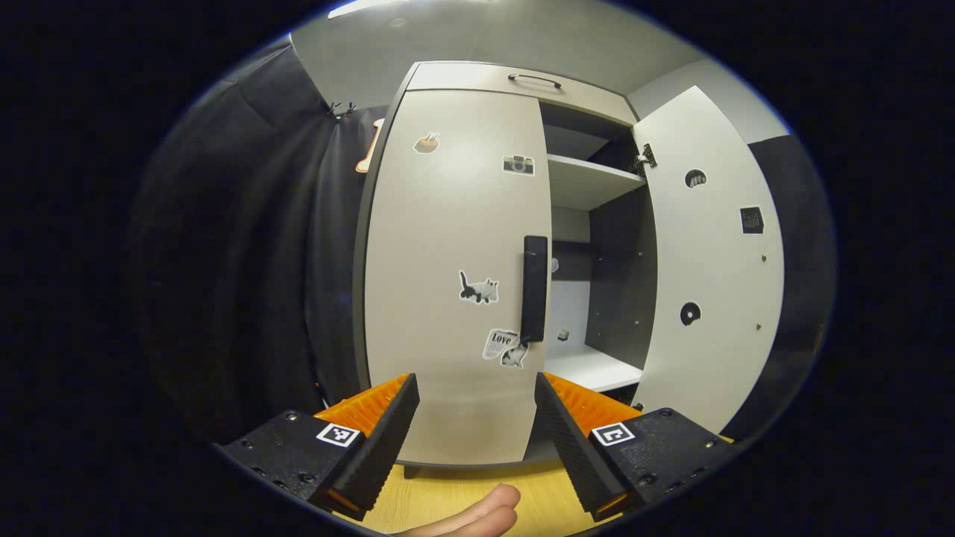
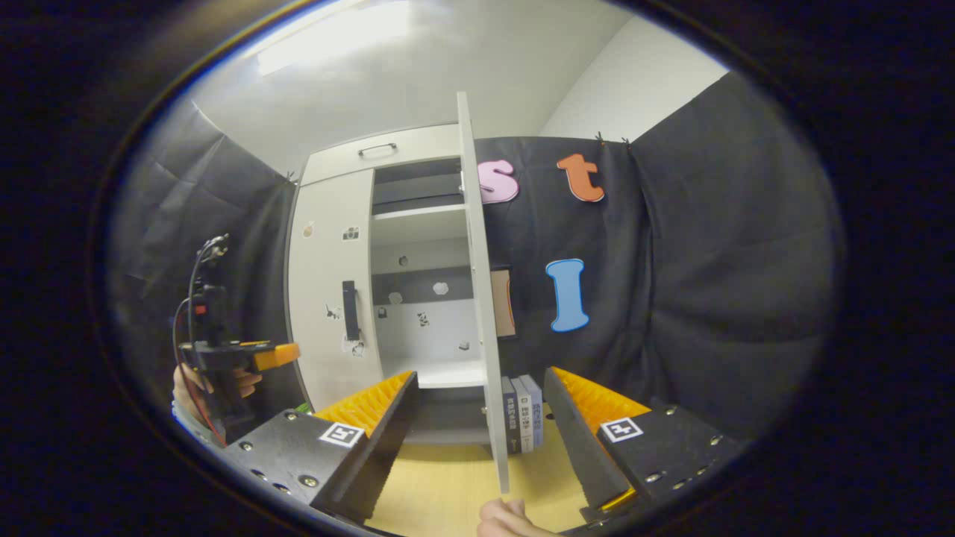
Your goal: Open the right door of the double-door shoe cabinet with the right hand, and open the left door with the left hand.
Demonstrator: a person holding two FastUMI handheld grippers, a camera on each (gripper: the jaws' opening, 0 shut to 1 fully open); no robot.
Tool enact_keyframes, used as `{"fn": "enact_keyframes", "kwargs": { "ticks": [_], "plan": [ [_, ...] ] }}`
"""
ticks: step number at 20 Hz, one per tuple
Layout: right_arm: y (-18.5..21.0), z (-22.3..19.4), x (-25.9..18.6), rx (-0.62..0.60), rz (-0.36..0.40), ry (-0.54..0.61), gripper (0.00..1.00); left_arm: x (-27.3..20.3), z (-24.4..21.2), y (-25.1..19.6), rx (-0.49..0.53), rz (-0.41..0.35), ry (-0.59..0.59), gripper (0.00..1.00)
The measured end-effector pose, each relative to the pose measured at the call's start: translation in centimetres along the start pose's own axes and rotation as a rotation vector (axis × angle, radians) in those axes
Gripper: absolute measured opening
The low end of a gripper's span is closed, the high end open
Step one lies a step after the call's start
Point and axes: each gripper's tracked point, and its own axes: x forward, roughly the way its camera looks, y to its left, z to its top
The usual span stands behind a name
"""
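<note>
Left gripper view: the pale double-door shoe cabinet (image 1: 477, 78) stands on the wooden table (image 1: 462, 492). Its right door (image 1: 709, 253) is swung open, so that half seems done; its left door (image 1: 448, 268) is shut, its black bar handle (image 1: 534, 287) untouched. Inside the cabinet, the white shelves (image 1: 589, 179) look bare. The left hand-held gripper (image 1: 476, 425) is spread before the left door; the right hand-held gripper (image 2: 477, 425) is spread, astride the right door's edge.

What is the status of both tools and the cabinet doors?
Left tool open, facing left door, handle ungrasped. Right tool open; right door swung open. Nothing in the way.
</note>
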Motion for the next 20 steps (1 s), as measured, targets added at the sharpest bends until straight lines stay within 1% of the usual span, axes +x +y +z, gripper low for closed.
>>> {"fn": "enact_keyframes", "kwargs": {
  "ticks": [3, 4, 5, 6, 7, 9, 10, 11, 12, 13, 14, 15, 16, 17, 18, 19, 20],
  "plan": [
    [1.4, -1.6, -1.6, -0.030, 0.000, 0.012, 0.99, 3.1, 1.5, -2.2, -0.005, -0.044, -0.027, 0.97],
    [1.9, -2.1, -2.1, -0.044, 0.003, 0.011, 0.95, 4.0, 2.1, -2.8, 0.012, -0.043, -0.037, 0.97],
    [2.4, -2.4, -2.7, -0.053, 0.006, 0.006, 0.95, 4.9, 2.4, -3.4, 0.028, -0.046, -0.039, 0.97],
    [2.9, -2.7, -3.2, -0.049, 0.011, -0.002, 0.95, 5.8, 2.8, -3.4, 0.029, -0.024, -0.038, 0.96],
    [3.2, -2.8, -3.8, -0.029, 0.015, -0.012, 0.99, 6.5, 3.5, -4.0, 0.020, -0.026, -0.056, 0.96],
    [4.0, -3.6, -4.7, 0.009, 0.032, -0.012, 0.99, 8.2, 4.3, -5.1, 0.001, -0.049, -0.056, 0.97],
    [4.2, -3.8, -5.0, 0.025, 0.035, -0.012, 0.99, 8.9, 4.3, -5.4, -0.008, -0.044, -0.046, 0.96],
    [4.1, -3.8, -5.5, 0.036, 0.033, -0.016, 0.95, 9.9, 4.4, -5.4, -0.011, -0.030, -0.035, 0.97],
    [4.2, -3.7, -5.8, 0.046, 0.031, -0.023, 0.99, 10.7, 4.5, -5.3, -0.009, -0.017, -0.026, 0.97],
    [4.1, -3.7, -6.2, 0.052, 0.027, -0.029, 0.99, 11.4, 4.5, -5.3, 0.001, -0.008, -0.024, 0.97],
    [3.9, -3.6, -6.5, 0.059, 0.024, -0.037, 0.99, 12.1, 4.5, -5.3, 0.014, -0.002, -0.017, 0.94],
    [3.7, -3.6, -6.8, 0.062, 0.018, -0.042, 0.99, 12.5, 4.6, -5.4, 0.014, -0.004, -0.021, 0.96],
    [3.3, -3.8, -6.9, 0.059, 0.008, -0.042, 0.99, 12.9, 4.5, -5.8, 0.013, -0.018, -0.015, 0.89],
    [2.8, -4.1, -7.1, 0.054, -0.007, -0.039, 0.94, 13.3, 4.8, -5.9, 0.017, -0.019, -0.026, 0.85],
    [2.4, -4.4, -7.2, 0.050, -0.022, -0.034, 0.94, 13.6, 4.8, -5.5, 0.028, -0.002, -0.028, 0.80],
    [2.1, -4.7, -7.2, 0.050, -0.031, -0.028, 0.99, 14.0, 4.7, -5.2, 0.048, 0.014, -0.026, 0.78],
    [2.0, -4.9, -7.0, 0.052, -0.031, -0.020, 0.95, 14.5, 4.8, -4.9, 0.066, 0.023, -0.034, 0.75]
  ]
}}
